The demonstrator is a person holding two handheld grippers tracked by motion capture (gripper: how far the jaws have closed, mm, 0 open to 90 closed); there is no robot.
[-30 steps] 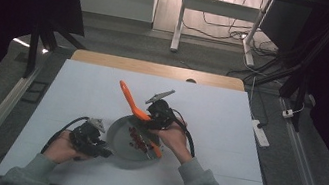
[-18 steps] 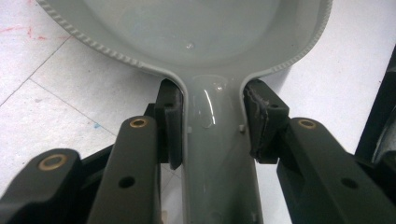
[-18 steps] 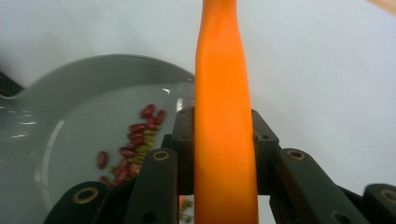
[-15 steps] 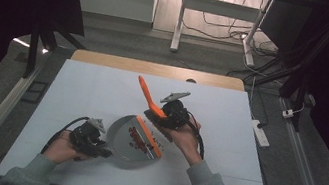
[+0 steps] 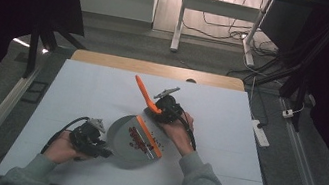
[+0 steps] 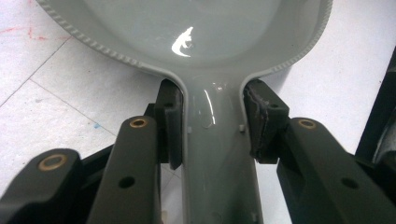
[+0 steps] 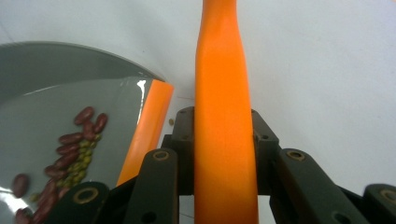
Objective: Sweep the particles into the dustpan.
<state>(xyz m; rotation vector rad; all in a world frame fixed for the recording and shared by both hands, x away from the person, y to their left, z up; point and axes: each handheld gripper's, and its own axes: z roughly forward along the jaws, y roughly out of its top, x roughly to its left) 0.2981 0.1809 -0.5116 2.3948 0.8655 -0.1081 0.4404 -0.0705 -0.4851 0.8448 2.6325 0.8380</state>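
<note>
Sweeping beans into the dustpan goes best with the pan pinned flat on the bench: left tongs clamp its handle, right tongs clamp the orange brush, strokes short.

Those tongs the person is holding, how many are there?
2. The left tongs clamp the grey dustpan's handle at the near left. The right tongs grip the orange brush handle just beyond the dustpan.

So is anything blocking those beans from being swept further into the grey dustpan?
Nothing visible does. The beans already lie inside the dustpan, and the orange brush stands at its open edge beside them.
</note>
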